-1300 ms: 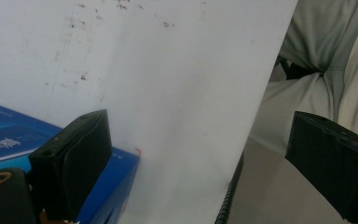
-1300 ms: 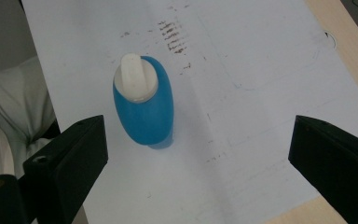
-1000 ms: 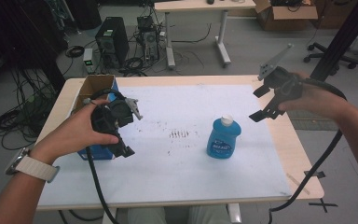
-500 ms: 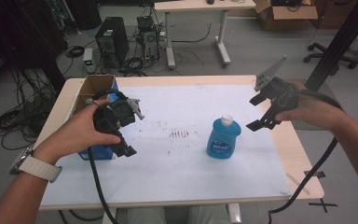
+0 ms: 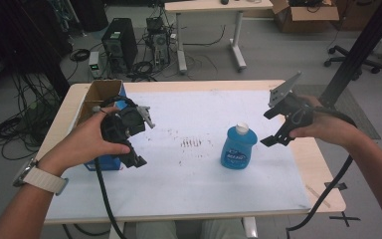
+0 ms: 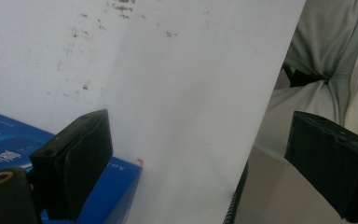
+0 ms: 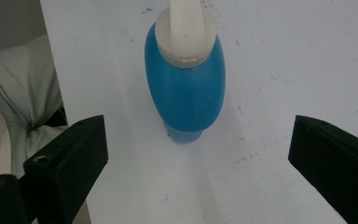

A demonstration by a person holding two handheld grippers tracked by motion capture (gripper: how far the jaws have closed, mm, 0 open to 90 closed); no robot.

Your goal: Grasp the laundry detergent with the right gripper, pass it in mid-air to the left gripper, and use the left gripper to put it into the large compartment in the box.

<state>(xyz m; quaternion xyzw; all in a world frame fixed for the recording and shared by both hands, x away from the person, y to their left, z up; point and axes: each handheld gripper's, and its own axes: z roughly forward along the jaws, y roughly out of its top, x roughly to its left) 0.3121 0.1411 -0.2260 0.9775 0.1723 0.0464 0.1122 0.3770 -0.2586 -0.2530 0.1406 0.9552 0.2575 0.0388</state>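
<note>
Hovering right tongs point(image 5: 273, 127) released beside glossy rounded blue bottle point(image 5: 238, 146); left tongs point(image 5: 142, 135) released.

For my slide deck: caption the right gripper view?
Open right gripper aimed at upright blue plastic bottle with white cap, standing on white table.

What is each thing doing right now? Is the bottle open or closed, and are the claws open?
Blue plastic soap bottle: upright on the table, white cap on, nothing touching it.
Open-topped cardboard box with blue sides: standing at the table's left edge, top open.
Left claw: open, empty, beside the box.
Right claw: open, empty, near the bottle.
</note>
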